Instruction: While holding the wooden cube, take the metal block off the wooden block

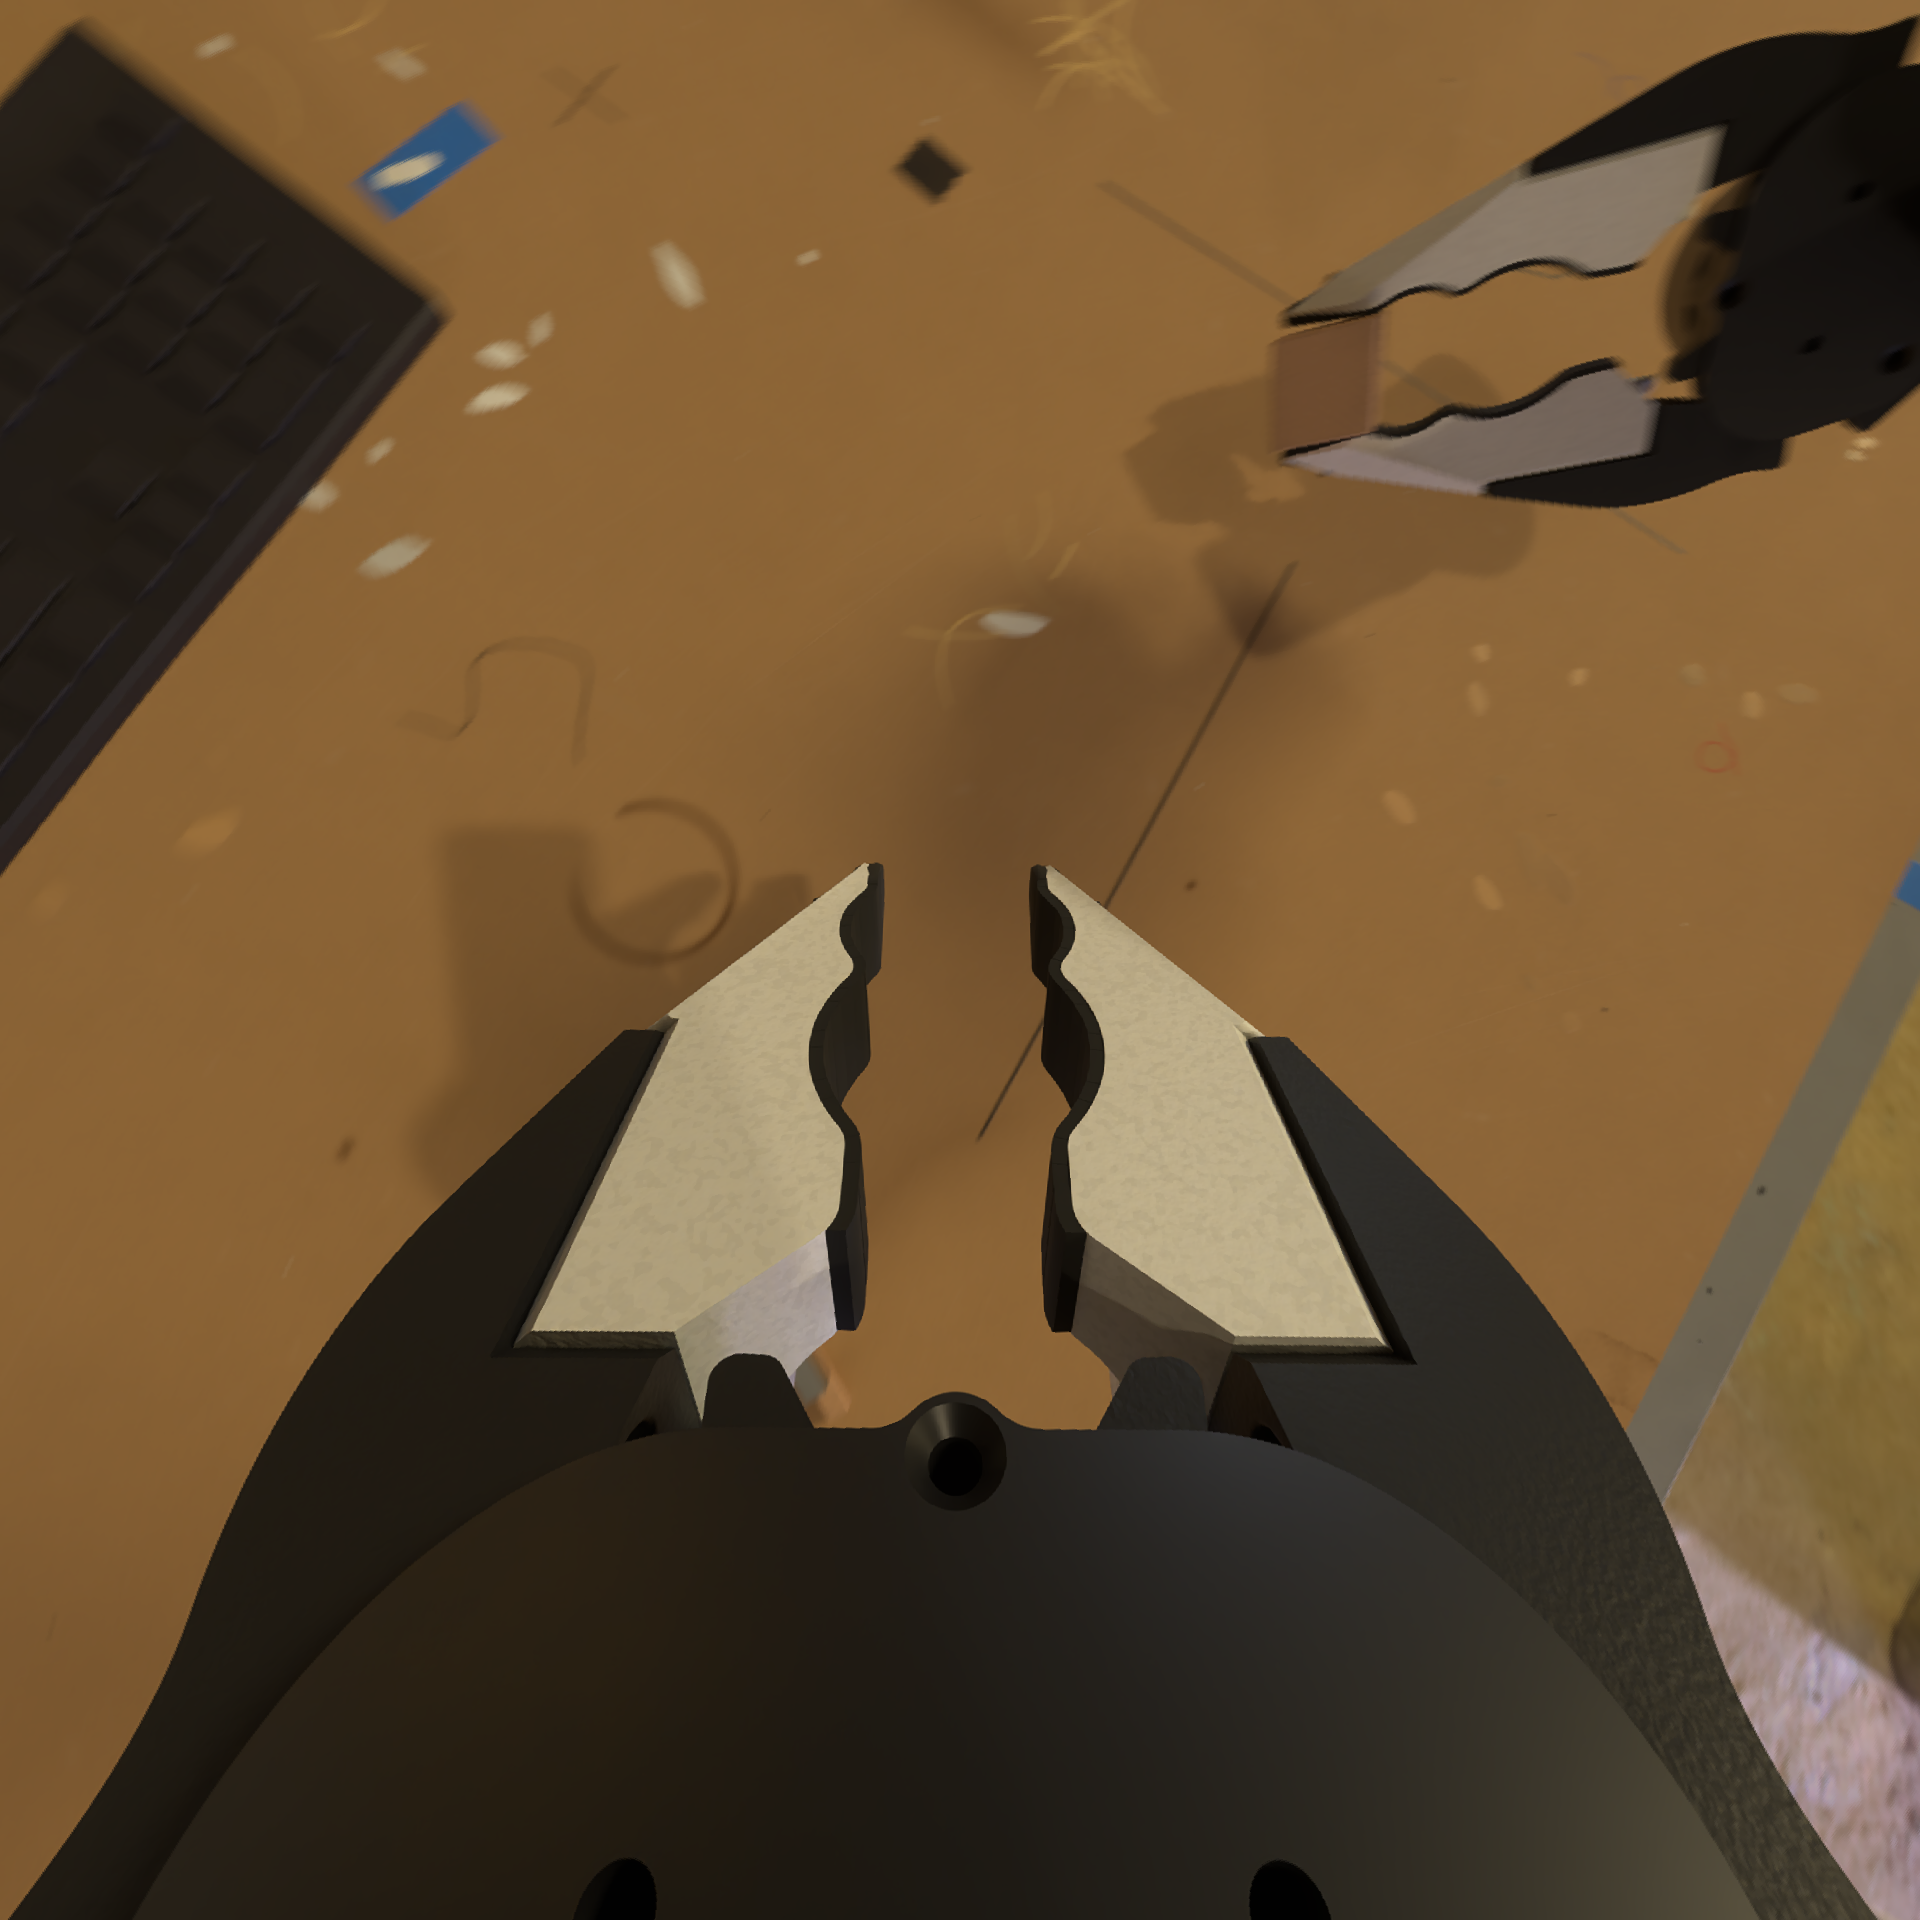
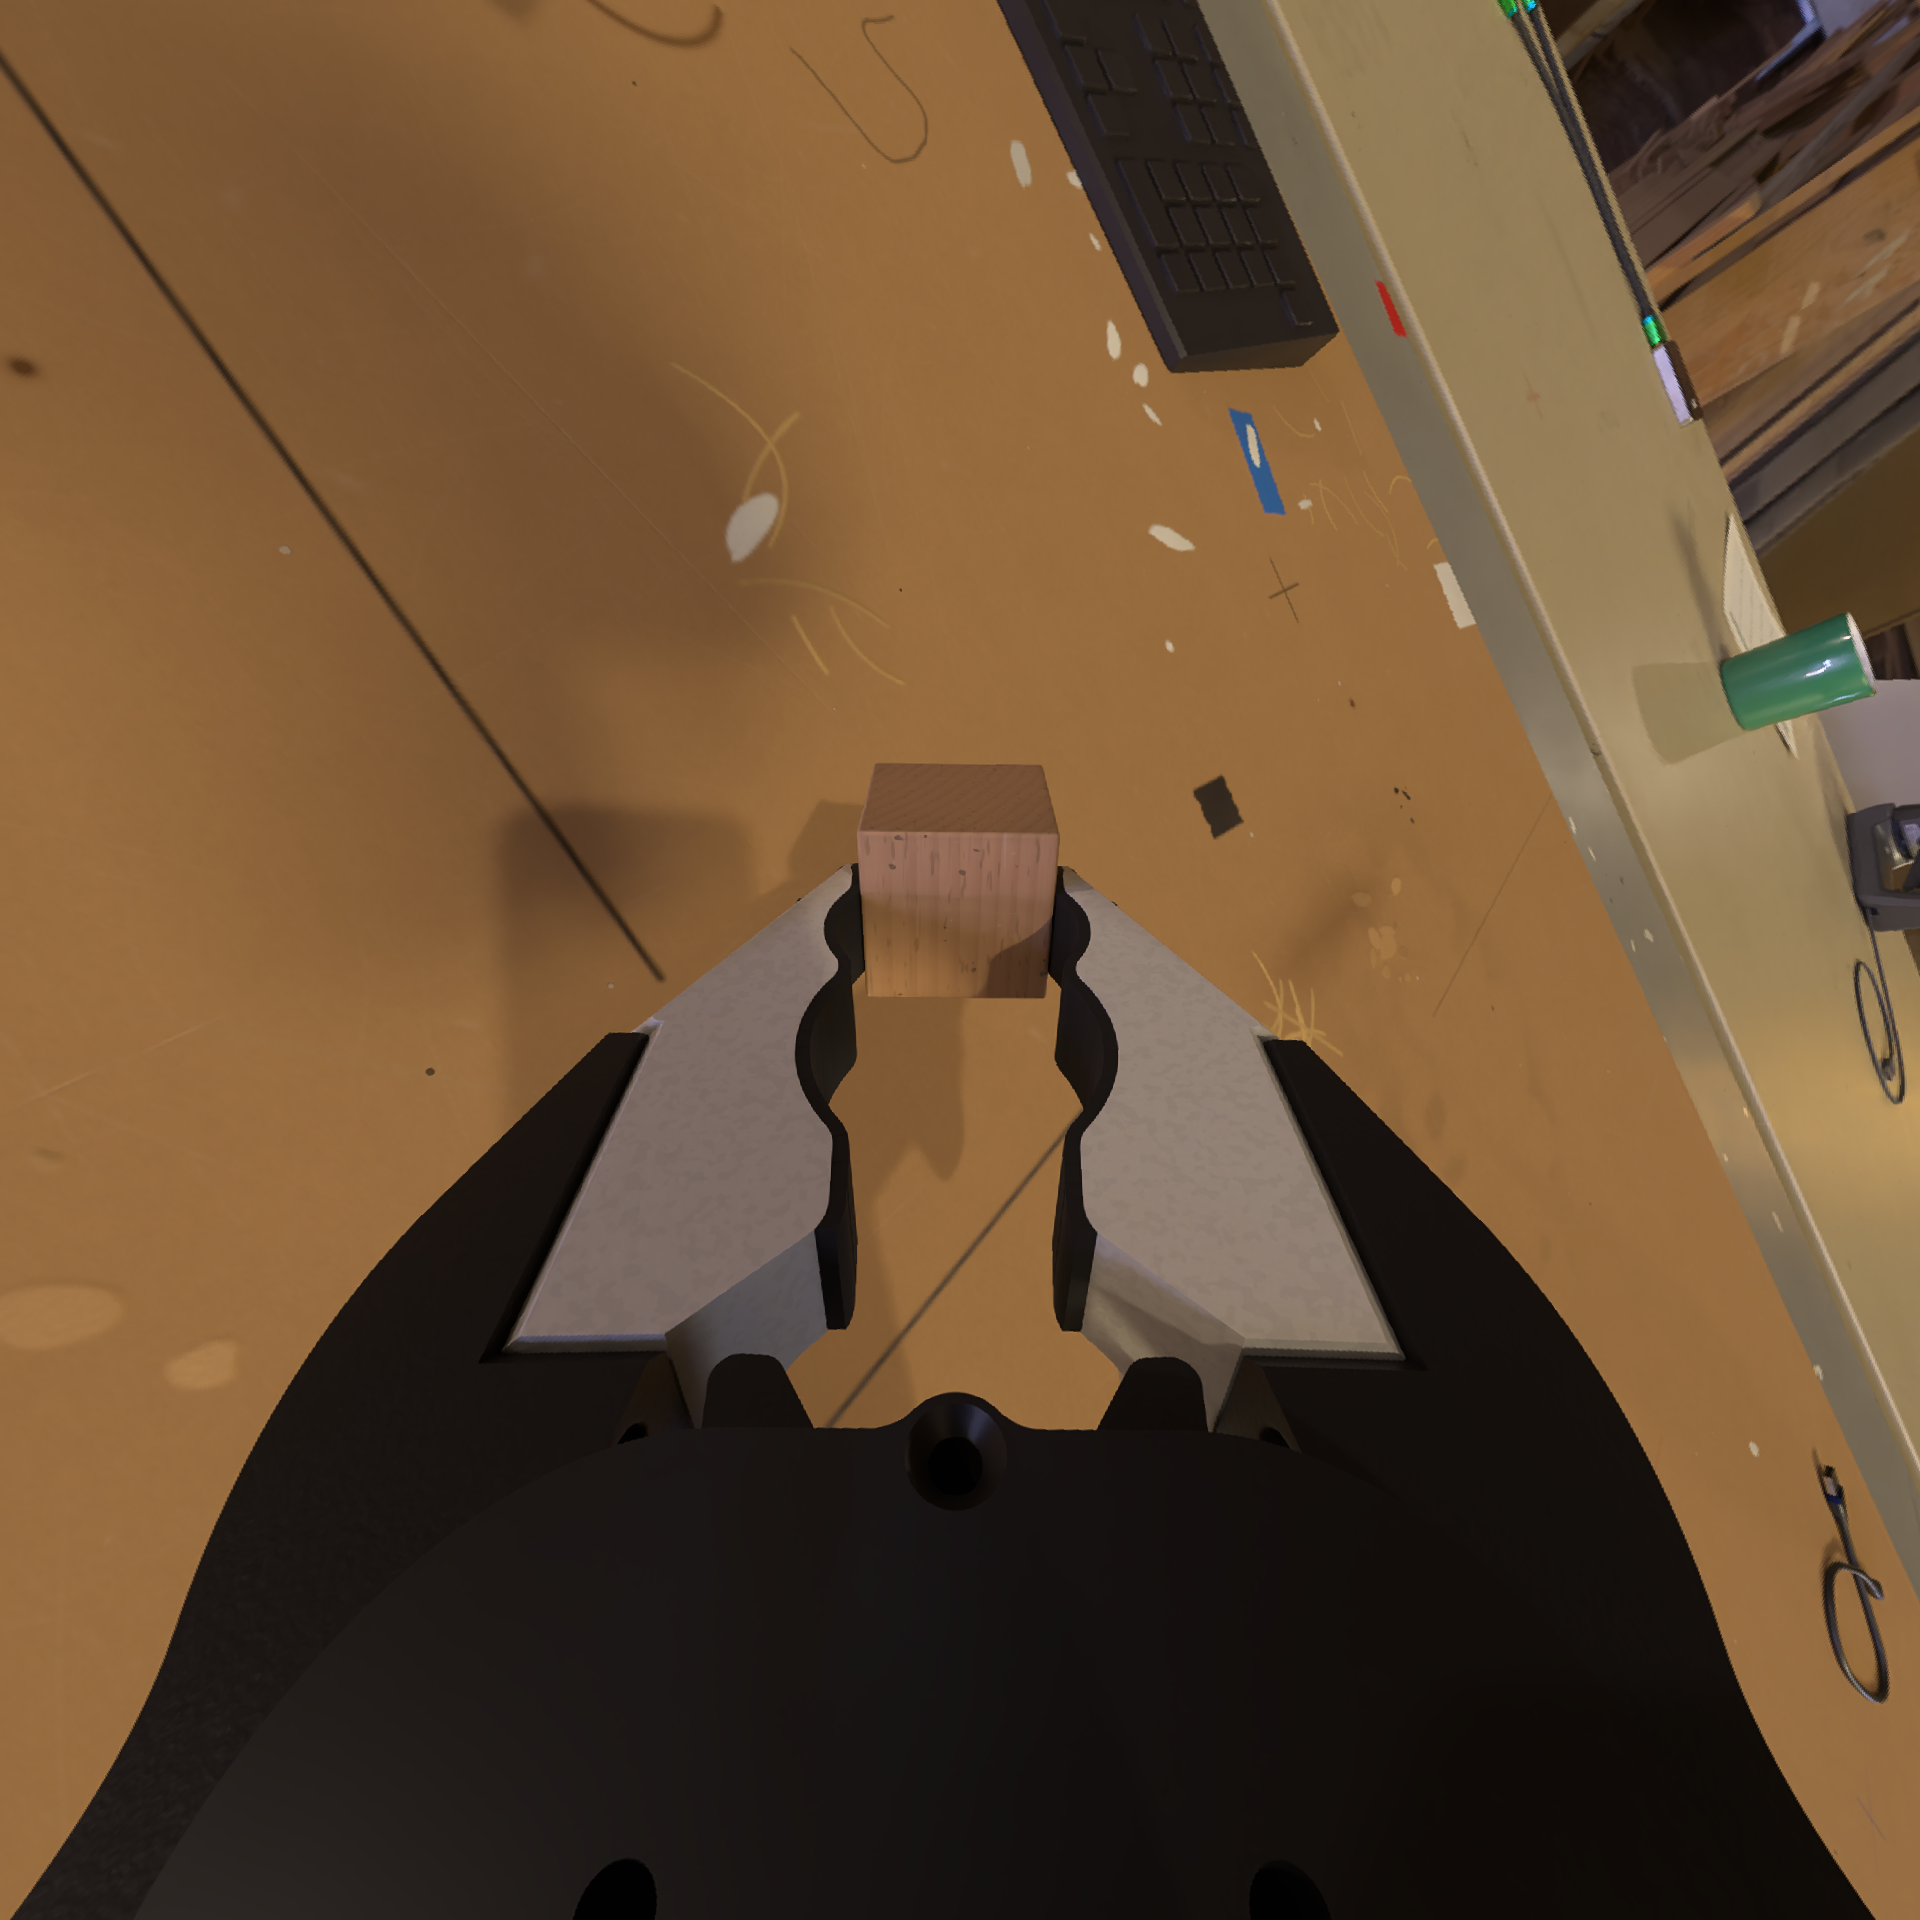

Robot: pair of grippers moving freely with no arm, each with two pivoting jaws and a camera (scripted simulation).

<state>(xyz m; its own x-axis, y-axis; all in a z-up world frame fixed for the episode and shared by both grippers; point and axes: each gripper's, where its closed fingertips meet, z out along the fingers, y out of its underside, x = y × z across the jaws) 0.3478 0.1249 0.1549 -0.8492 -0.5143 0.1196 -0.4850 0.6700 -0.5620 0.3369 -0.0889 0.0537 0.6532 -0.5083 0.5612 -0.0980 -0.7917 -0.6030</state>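
My right gripper (image 2: 956,883) is shut on the wooden cube (image 2: 956,883), held at its fingertips above the brown tabletop. In the left wrist view the same gripper (image 1: 1288,379) shows at the upper right with the cube (image 1: 1325,384) between its tips, above its shadow. My left gripper (image 1: 956,878) is open and empty, fingers a small gap apart, hovering over the bare tabletop. No metal block and no wooden block show in either view.
A black keyboard (image 1: 156,395) lies at the left, also seen in the right wrist view (image 2: 1174,177). A beige rail (image 2: 1558,582) bounds the table, with a green cup (image 2: 1792,670) on it. A small black square (image 1: 928,168) and blue tape (image 1: 426,161) mark the tabletop.
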